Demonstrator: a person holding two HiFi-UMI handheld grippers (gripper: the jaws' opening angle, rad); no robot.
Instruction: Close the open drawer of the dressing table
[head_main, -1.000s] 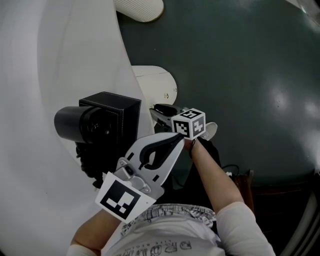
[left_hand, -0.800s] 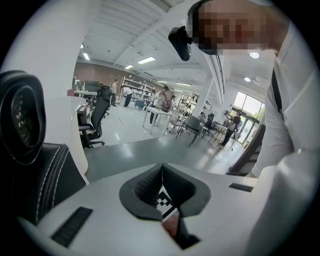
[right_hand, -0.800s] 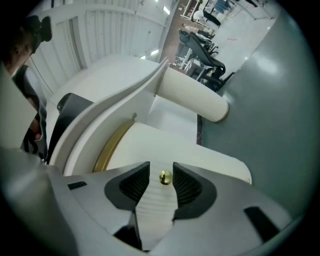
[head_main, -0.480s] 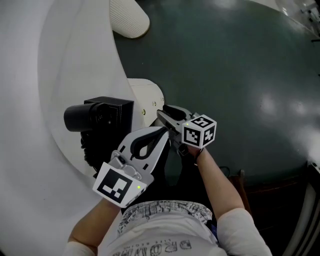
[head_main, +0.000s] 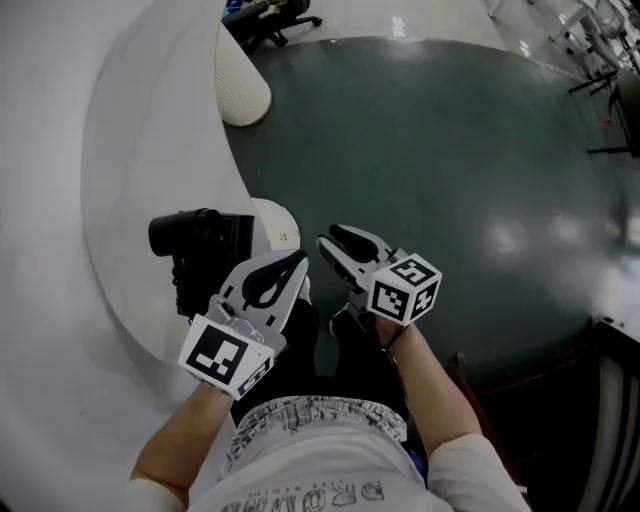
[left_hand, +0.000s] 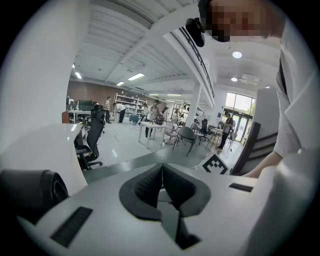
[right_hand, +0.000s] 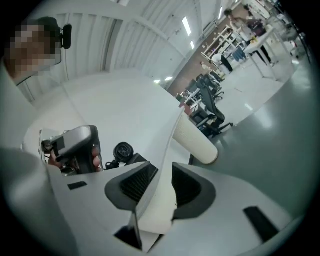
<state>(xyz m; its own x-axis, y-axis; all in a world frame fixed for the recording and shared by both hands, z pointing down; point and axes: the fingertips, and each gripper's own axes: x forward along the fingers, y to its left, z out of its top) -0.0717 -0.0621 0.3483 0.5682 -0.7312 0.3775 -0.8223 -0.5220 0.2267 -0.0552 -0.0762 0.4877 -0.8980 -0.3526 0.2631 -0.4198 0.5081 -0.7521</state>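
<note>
- Jutting a little from the rim of the white worktop (head_main: 140, 150), just beside a black box (head_main: 205, 245): the drawer (head_main: 278, 220), rounded front toward the person.
- Clenched on nothing: the left tool (head_main: 298, 263), tips just beside the drawer front.
- Released, jaws apart: the right tool (head_main: 330, 240), with the drawer's white face framed in the gap ahead, near but seemingly not touching.
- Probably calls for a push along the drawer's sliding line, away from the body and into the worktop; left tool nearer.

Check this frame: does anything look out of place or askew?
The drawer juts out past the curved edge of the table instead of sitting flush with it. Nothing looks spilled or damaged.
</note>
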